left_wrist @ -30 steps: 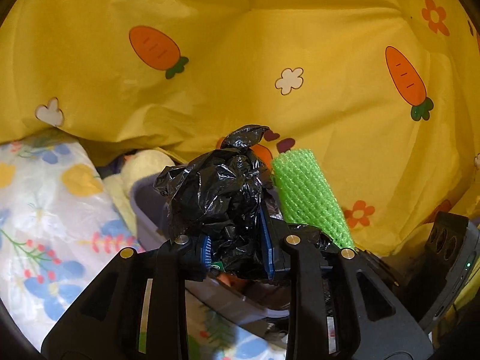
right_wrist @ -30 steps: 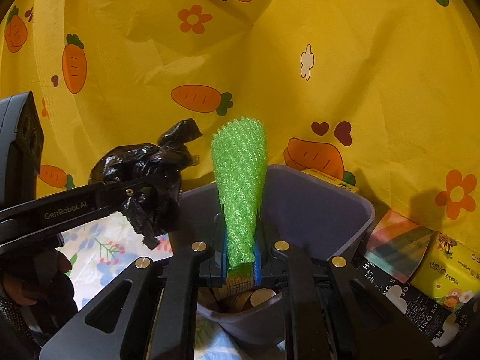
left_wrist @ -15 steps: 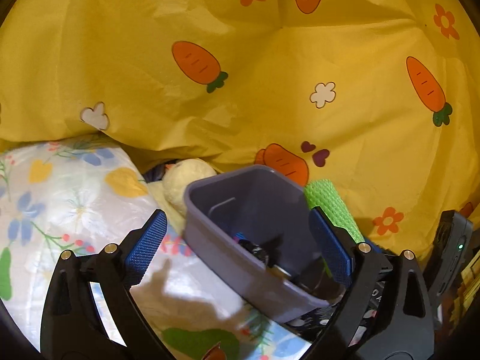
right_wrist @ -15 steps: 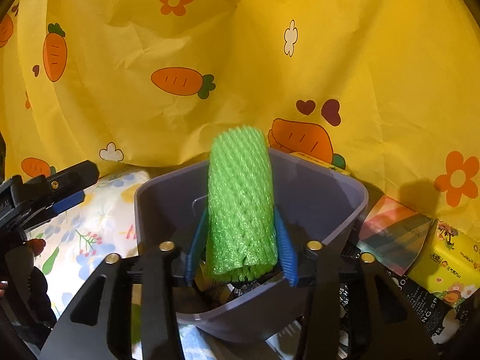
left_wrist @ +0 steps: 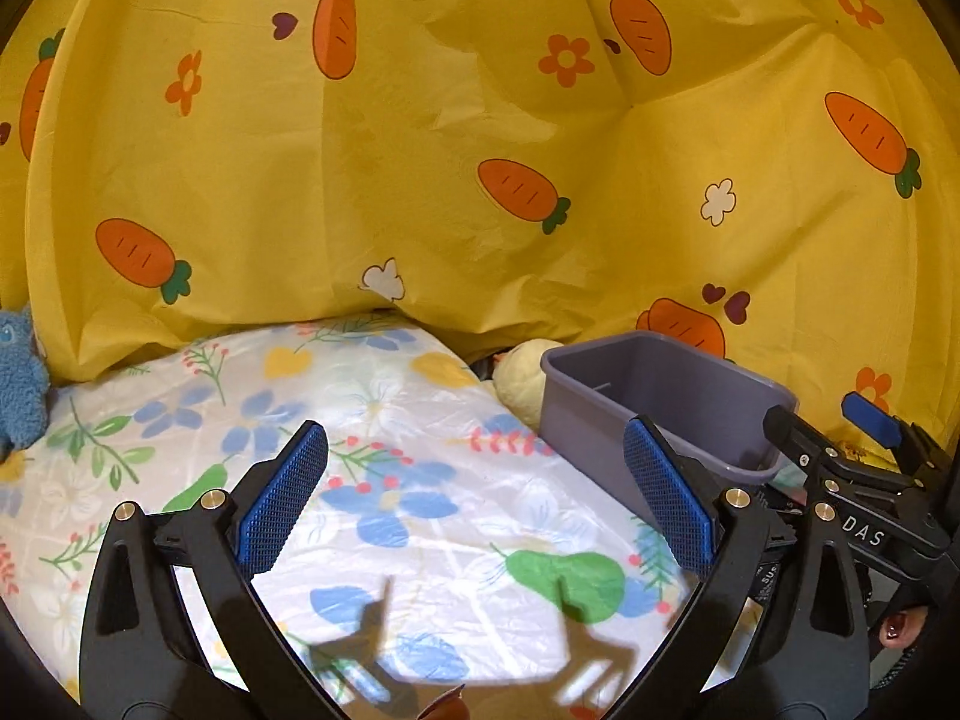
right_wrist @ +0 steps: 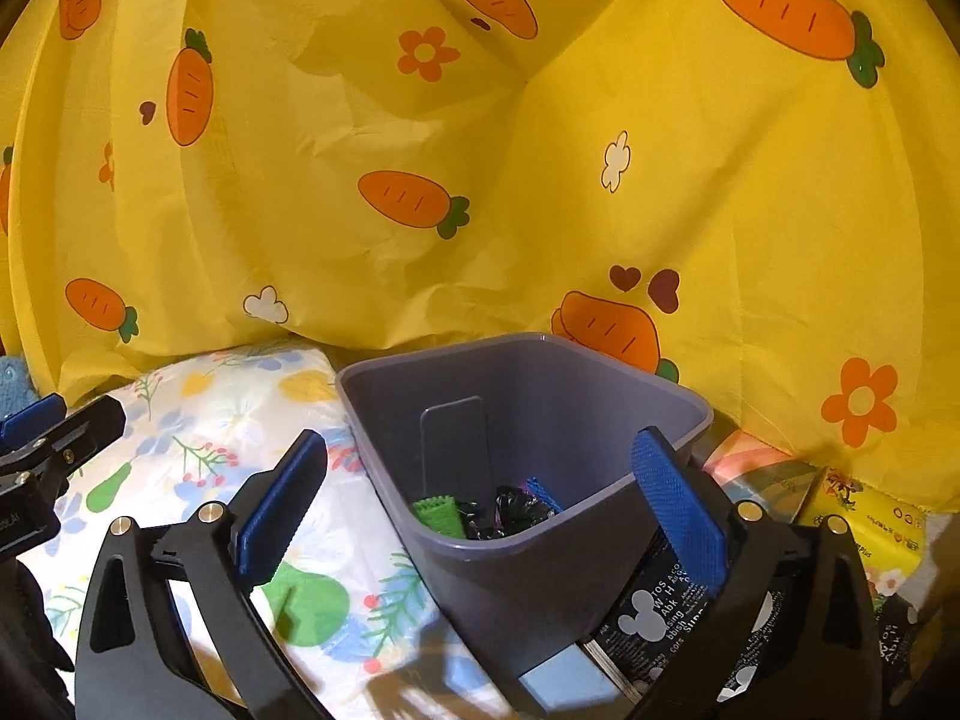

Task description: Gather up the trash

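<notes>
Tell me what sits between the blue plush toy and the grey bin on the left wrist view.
In the left wrist view, only floral sheet stretches from the blue plush toy toward the grey bin; a cream plush rests right against the bin.

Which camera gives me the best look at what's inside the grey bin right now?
The right wrist view. It looks down into the grey bin, showing the green foam net and crumpled black bag at the bottom. The left wrist view sees the bin from the side; only its rim and inner wall show, contents hidden.
</notes>
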`<state>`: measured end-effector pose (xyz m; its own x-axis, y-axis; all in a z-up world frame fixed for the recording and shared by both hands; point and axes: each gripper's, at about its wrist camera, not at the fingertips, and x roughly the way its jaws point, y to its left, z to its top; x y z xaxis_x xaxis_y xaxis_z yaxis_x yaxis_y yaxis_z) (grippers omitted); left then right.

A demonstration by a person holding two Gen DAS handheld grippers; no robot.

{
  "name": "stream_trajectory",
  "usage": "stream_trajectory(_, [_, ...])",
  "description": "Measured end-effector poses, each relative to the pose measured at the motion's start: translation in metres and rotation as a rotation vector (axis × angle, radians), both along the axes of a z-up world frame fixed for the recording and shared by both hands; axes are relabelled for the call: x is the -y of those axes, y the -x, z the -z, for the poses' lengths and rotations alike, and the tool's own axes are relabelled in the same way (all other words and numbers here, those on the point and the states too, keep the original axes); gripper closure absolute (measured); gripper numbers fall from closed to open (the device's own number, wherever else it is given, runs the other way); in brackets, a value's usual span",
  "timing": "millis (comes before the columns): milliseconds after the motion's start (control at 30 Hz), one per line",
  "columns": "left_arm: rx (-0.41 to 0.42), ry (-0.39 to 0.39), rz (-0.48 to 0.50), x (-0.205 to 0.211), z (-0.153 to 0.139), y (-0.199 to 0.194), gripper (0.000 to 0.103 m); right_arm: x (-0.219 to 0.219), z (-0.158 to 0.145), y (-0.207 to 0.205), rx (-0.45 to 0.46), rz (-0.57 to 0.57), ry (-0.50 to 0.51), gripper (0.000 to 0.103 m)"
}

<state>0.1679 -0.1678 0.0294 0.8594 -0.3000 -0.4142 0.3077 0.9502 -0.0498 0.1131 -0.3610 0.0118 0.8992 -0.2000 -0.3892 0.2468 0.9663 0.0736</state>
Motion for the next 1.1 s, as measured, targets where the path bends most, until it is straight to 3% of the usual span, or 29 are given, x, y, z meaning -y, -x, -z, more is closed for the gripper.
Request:
stream_trajectory(567, [0.062,-0.034,-0.133,-0.065,0.007,0.103,0.006,-0.076,-0.001,0.083,0.022,-0.043,0.027,0.005])
stream_trajectory(1100, [0.033,-0.009,-0.185,-0.103,0.018,0.139,0.006,-0.116,0.000,0.116,0.031,-0.083,0.061,0.005])
